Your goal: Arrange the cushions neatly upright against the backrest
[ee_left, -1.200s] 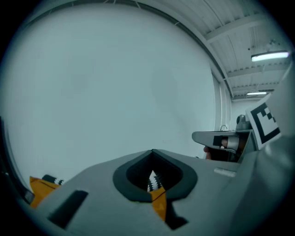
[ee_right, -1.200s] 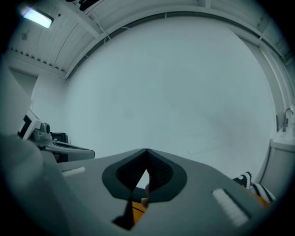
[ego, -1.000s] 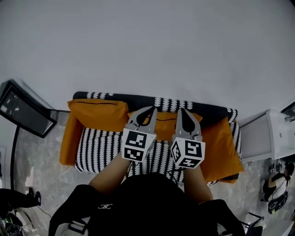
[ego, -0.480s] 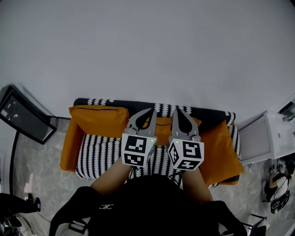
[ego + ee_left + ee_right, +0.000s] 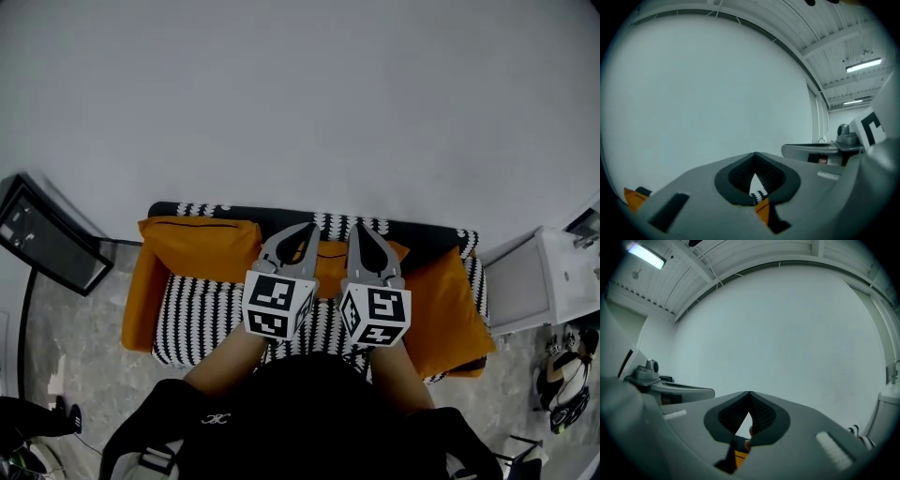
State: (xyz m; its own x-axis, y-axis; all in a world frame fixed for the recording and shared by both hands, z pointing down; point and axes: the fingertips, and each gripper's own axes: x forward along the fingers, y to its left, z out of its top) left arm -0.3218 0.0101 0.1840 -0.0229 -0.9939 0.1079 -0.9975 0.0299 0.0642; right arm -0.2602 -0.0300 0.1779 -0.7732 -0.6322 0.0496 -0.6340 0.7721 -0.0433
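Note:
A black-and-white patterned sofa [image 5: 202,309] stands against the white wall. One orange cushion [image 5: 202,239] stands upright against the backrest at the left. A second orange cushion [image 5: 328,255] sits mid-sofa, mostly hidden behind my grippers. A third orange cushion [image 5: 450,300] leans over the right end of the seat. My left gripper [image 5: 312,226] and right gripper [image 5: 356,226] are held side by side above the middle cushion, both shut and empty. In the left gripper view, the left gripper [image 5: 754,154] points at the wall; in the right gripper view, so does the right gripper [image 5: 749,393].
An orange drape or pad [image 5: 141,300] hangs over the sofa's left arm. A black screen [image 5: 42,239] leans at the left. A white cabinet [image 5: 548,277] stands close to the sofa's right end, with shoes [image 5: 562,380] on the floor below it.
Both grippers have drifted slightly left and a little closer together, staying shut. The cushions have not moved.

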